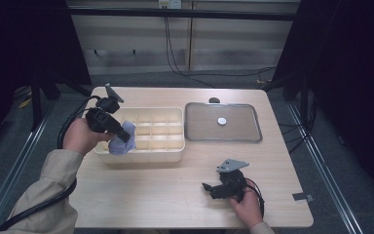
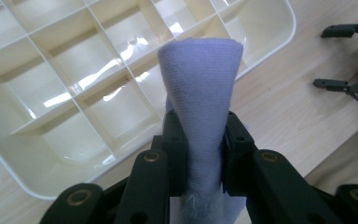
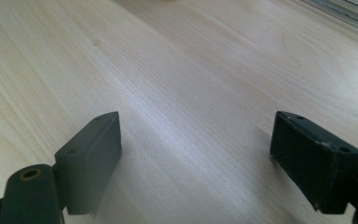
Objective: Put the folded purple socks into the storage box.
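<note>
Left hand-held gripper [image 1: 124,136] was clamped on a folded lilac cloth [image 2: 200,107], held over the near-left corner of the cream divided tray [image 1: 168,146], above its compartments. To the right of it a metal tray [image 1: 243,134] lay on the table [image 1: 165,190] with a small white disc [image 1: 221,121] inside. Right hand-held gripper [image 1: 205,187] rested low at the near table edge, jaws wide apart with nothing between them.

A lab recording bay: dark curtains [image 1: 350,73] at 3 and 9 o'clock, cables [image 1: 175,53] at 12, one bare table [image 1: 175,195].
</note>
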A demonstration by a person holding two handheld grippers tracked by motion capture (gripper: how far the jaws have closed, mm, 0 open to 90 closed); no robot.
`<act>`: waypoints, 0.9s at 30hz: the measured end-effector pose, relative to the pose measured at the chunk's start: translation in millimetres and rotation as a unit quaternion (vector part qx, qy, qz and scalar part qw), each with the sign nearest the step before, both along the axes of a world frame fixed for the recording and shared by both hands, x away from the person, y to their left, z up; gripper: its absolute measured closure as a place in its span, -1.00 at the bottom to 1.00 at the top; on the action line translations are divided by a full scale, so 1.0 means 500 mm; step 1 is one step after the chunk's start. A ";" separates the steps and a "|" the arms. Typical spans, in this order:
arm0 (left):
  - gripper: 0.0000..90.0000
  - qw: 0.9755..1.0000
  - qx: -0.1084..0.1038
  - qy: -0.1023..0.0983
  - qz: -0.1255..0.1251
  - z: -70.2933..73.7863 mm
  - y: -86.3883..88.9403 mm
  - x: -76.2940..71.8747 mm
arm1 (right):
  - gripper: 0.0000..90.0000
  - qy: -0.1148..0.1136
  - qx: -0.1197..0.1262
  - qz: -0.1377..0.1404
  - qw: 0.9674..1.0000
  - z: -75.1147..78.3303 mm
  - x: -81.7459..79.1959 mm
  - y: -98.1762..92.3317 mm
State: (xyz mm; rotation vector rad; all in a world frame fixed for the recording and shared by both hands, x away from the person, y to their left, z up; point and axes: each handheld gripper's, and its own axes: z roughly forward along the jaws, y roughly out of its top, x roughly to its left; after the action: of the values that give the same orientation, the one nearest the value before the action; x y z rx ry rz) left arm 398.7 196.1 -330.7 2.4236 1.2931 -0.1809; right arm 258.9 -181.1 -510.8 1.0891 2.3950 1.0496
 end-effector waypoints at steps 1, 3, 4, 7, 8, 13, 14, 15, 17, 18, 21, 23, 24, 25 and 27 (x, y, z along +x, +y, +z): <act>0.67 1.000 -0.001 0.000 0.003 -0.001 0.002 0.002 | -0.64 0.000 0.000 0.000 1.000 0.000 0.000 0.000; 0.67 1.000 0.005 -0.001 0.004 -0.004 0.005 0.007 | -0.64 0.000 0.000 0.000 1.000 0.000 0.000 0.000; 0.67 1.000 0.005 0.001 0.007 -0.005 0.006 0.009 | -0.64 0.000 0.000 0.000 1.000 0.000 0.000 0.000; 0.67 1.000 0.002 0.005 0.014 -0.010 0.013 0.016 | -0.64 0.000 0.000 0.000 1.000 0.000 0.000 0.000; 0.67 1.000 0.004 0.004 0.014 -0.012 0.015 0.018 | -0.64 0.000 0.000 0.000 1.000 0.000 0.000 0.000; 0.67 1.000 0.000 0.003 0.029 -0.019 0.027 0.029 | -0.64 0.000 0.000 0.000 1.000 0.000 0.000 0.000; 0.67 1.000 0.000 0.001 0.030 -0.018 0.031 0.030 | -0.64 0.000 0.000 0.000 1.000 0.000 0.000 0.000; 0.67 1.000 0.002 -0.001 0.031 -0.019 0.033 0.031 | -0.64 0.000 0.000 0.000 1.000 0.000 0.000 0.000; 0.67 0.999 0.003 -0.005 0.034 -0.020 0.038 0.033 | -0.64 0.000 0.000 0.000 1.000 0.000 0.000 0.000; 0.67 0.999 0.006 -0.004 0.034 -0.021 0.040 0.034 | -0.64 0.000 0.000 0.000 1.000 0.000 0.000 0.000; 0.67 0.999 0.008 -0.002 0.038 -0.027 0.046 0.037 | -0.64 0.000 0.000 0.000 1.000 0.000 0.000 0.000; 0.67 0.999 0.016 -0.004 0.041 -0.032 0.050 0.039 | -0.64 0.000 0.000 0.000 1.000 0.000 0.000 0.000; 0.67 0.999 0.020 -0.005 0.045 -0.034 0.052 0.040 | -0.64 0.000 0.000 0.000 1.000 0.000 0.000 0.000; 0.67 0.999 0.019 -0.003 0.045 -0.037 0.054 0.041 | -0.64 0.000 0.000 0.000 1.000 0.000 0.000 0.000; 0.67 0.999 0.017 -0.002 0.046 -0.042 0.057 0.043 | -0.64 0.000 0.000 0.000 1.000 0.000 0.000 0.000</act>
State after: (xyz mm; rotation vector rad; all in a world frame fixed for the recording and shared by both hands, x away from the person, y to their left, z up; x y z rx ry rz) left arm 420.0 224.7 -351.6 2.3858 1.4138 -0.1299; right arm 258.9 -181.1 -510.8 1.0881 2.3947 1.0504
